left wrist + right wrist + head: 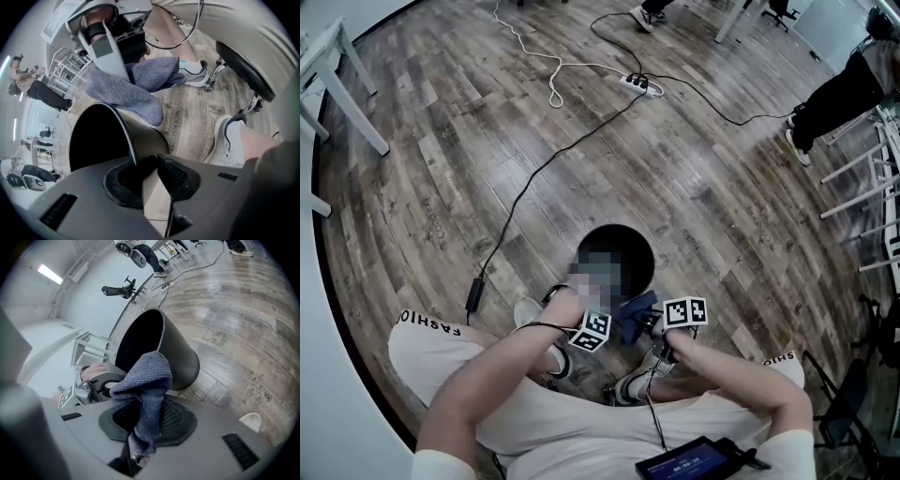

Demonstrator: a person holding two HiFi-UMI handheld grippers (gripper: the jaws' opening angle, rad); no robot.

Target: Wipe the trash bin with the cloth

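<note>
The black trash bin (617, 258) stands on the wood floor in front of my knees. My left gripper (147, 171) is shut on its near rim, with the thin wall (145, 133) running between the pads. My right gripper (145, 420) is shut on a blue-grey cloth (150, 390) that bunches above the jaws. It hangs beside the bin (180, 355), just off the outer wall. In the left gripper view the cloth (136, 89) droops toward the rim under the right gripper (108, 44). From the head view the cloth (636, 314) sits between the two marker cubes.
A power strip (639, 84) and cables cross the floor beyond the bin. A white table leg (352, 94) is at far left. Another person's legs (834, 103) and chair frames are at the right. My shoes (192, 72) and a stool base (243, 70) lie close behind.
</note>
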